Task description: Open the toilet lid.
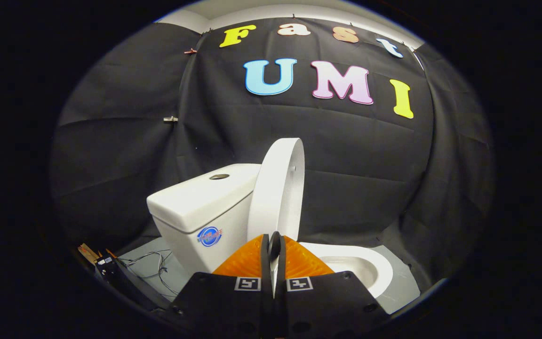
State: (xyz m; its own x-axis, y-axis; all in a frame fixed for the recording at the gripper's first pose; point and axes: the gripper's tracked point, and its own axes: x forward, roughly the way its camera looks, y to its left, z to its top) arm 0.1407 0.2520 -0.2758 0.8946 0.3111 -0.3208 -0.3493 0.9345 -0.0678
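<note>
A white toilet stands side-on ahead of me, with the tank (205,200) on the left and the bowl (362,263) on the right. The toilet lid (278,188) stands raised and nearly upright, leaning toward the tank, and I see it almost edge-on. The seat ring lies flat on the bowl. My gripper (274,247) is low in front of the lid's lower end, with its fingers pressed together. Only a thin slit shows between them, and a sliver of white is visible through it. I see nothing clamped between the fingers. The lid's foot is hidden behind the fingers.
The toilet sits on a grey floor mat (405,287). Loose cables (151,263) and a small dark box (106,268) lie on the floor left of the tank. Black cloth walls close in behind and on both sides.
</note>
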